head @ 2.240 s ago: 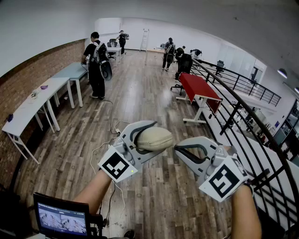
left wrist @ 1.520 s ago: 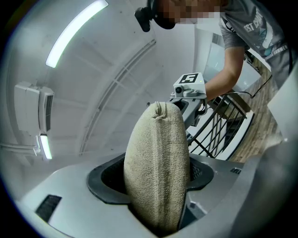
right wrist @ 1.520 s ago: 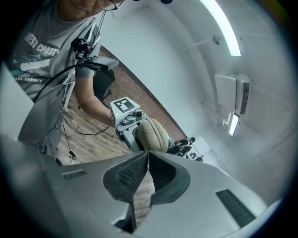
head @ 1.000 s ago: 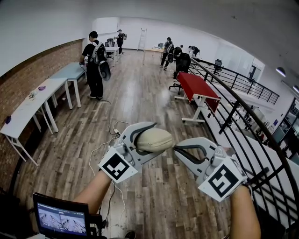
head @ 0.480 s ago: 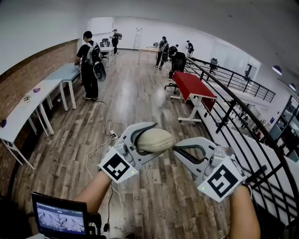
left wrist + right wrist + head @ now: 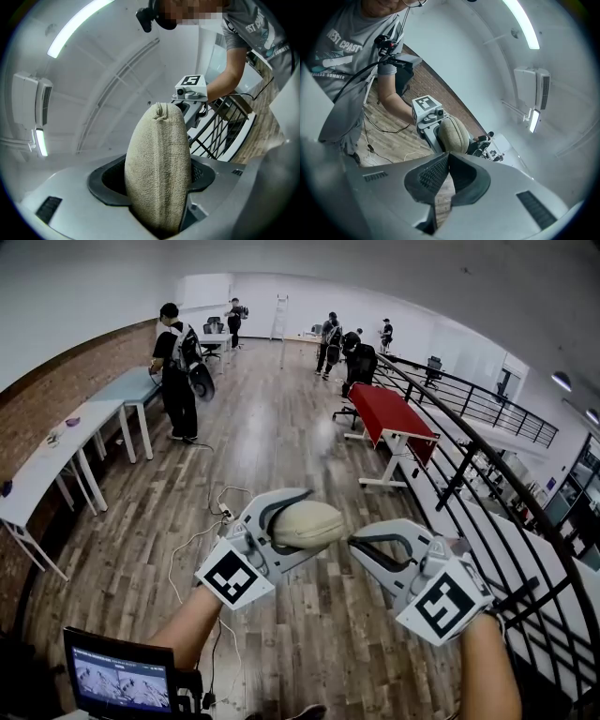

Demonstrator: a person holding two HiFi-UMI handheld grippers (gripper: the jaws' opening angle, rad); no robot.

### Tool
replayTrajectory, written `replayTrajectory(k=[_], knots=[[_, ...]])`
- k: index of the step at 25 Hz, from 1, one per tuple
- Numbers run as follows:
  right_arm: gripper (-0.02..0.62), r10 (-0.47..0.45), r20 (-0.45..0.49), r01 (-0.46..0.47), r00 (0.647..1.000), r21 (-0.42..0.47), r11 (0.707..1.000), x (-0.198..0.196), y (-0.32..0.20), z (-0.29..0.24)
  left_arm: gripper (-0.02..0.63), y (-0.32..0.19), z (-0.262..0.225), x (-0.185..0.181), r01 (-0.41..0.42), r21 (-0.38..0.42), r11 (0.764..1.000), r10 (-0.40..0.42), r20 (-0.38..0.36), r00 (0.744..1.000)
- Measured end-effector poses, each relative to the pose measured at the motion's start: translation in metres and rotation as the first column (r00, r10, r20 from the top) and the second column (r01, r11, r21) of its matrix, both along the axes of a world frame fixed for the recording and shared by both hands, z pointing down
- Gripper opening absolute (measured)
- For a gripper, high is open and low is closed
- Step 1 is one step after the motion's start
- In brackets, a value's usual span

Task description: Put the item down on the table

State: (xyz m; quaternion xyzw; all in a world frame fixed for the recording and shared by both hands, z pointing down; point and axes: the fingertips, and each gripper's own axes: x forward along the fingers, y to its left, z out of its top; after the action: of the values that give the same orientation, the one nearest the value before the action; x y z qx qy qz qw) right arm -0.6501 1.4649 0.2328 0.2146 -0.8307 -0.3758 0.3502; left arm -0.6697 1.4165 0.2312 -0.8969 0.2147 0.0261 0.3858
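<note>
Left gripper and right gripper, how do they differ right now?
The left gripper has its jaws wide, clamped on a beige pad; the right gripper has its jaws together, nothing between them. The left gripper tilts slightly upward, the right gripper downward. Both are grey, held side by side.

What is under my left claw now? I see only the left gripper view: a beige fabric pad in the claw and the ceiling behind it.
Observer: In the head view, the left claw holds the beige fabric pad over bare wooden floor. No table is under it.
Operator: Where is a table, then?
Observer: A red table stands ahead on the right. A white table stands at the left, along the brick wall.
Operator: Does the right claw carry anything?
Observer: No. The right gripper view shows the right claw shut, with nothing between its jaws.
</note>
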Motion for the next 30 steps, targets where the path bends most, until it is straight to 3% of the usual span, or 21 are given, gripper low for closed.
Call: replayTrajectory(k=[16,22,30], knots=[[0.002,-0.06,0.009,0.06,0.998,-0.002,0.998,0.173,-0.099,-0.002,0.31,-0.098,-0.007,0.159,0.076,0.021,0.997,-0.076,-0.005,0.997],[0.003,-0.078,0.021,0.078,0.997,0.0,0.997,0.213,-0.123,-0.011,0.31,-0.123,-0.012,0.192,0.111,0.013,0.994,-0.111,0.003,0.994],[0.002,-0.09,0.027,0.091,0.996,-0.013,0.996,0.219,-0.204,0.008,0.31,-0.202,0.004,0.199,0.118,0.009,0.993,-0.118,0.012,0.993]])
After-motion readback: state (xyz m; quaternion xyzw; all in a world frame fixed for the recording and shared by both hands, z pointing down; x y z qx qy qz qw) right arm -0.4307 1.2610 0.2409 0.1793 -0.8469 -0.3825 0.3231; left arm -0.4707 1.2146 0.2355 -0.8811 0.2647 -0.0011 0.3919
